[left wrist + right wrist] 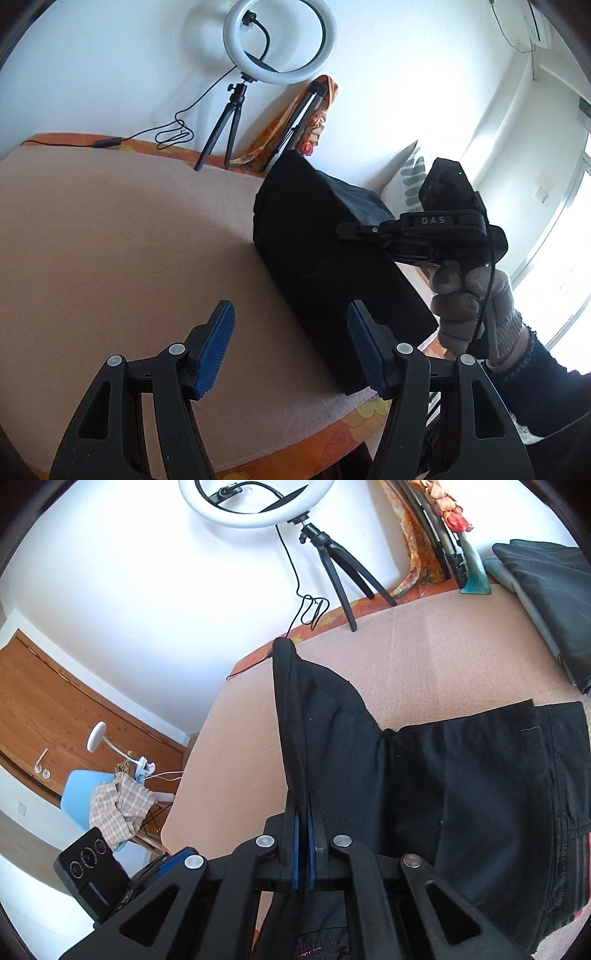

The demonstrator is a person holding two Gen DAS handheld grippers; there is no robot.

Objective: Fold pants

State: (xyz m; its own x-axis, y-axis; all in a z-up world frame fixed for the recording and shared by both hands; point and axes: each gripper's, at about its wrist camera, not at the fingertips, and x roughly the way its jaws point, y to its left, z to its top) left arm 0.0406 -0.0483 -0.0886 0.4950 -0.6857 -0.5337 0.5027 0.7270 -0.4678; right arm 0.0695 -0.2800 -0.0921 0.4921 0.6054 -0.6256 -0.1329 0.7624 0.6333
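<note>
Pink worktop [110, 229]: black pants [424, 775] edge is clamped by right tool [303, 843]; left tool [290, 345] is held wide, beside them.

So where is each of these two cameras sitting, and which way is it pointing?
Left wrist: rides on the left tool, looking forward between its open blue pads across the pink blanket at the black pants; the gloved right hand and right tool show.
Right wrist: rides on the right tool, shut on a raised pants edge, facing the wall; no hand visible.
Shared: both see the pants, blanket and ring light.
</note>
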